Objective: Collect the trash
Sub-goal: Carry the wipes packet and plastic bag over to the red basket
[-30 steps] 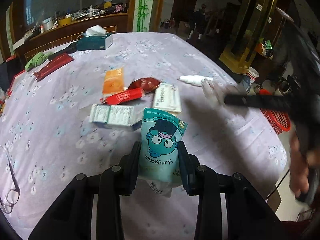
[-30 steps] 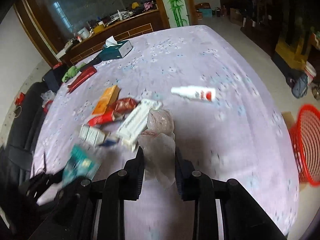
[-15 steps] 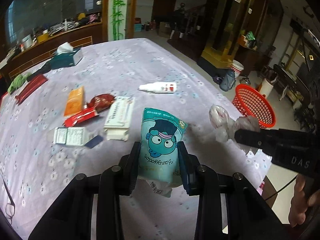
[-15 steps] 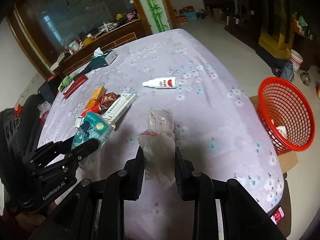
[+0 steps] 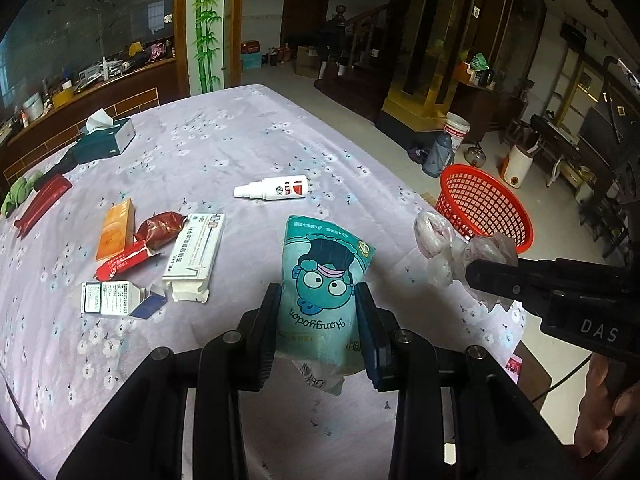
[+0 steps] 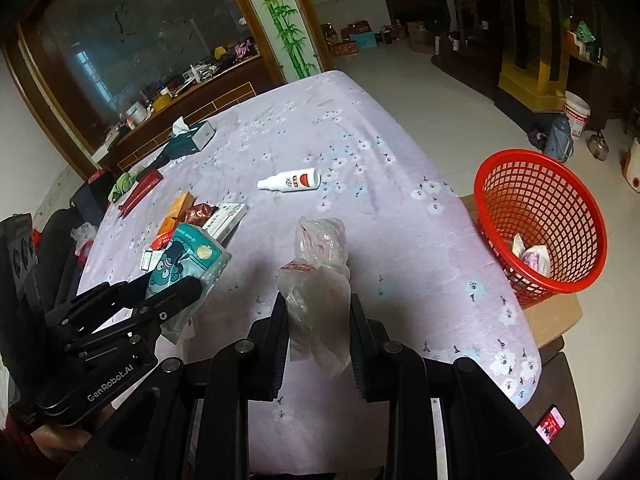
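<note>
Left hand-held gripper (image 5: 318, 330) holds a snack pouch (image 5: 322, 280) above the near part of the table (image 5: 224, 144); right hand-held gripper (image 6: 318, 330) holds a crumpled plastic bag (image 6: 320, 264) to its right, over the table's right edge. On the table: spray bottle (image 5: 272, 189) lying at centre, a cluster of medicine boxes (image 5: 196, 256) and wrappers (image 5: 160, 229) to its left, tissue box (image 5: 106, 140) at the far left. Mesh basket (image 6: 540, 220) stands off the table's right edge, on a lower surface, with scraps inside.
</note>
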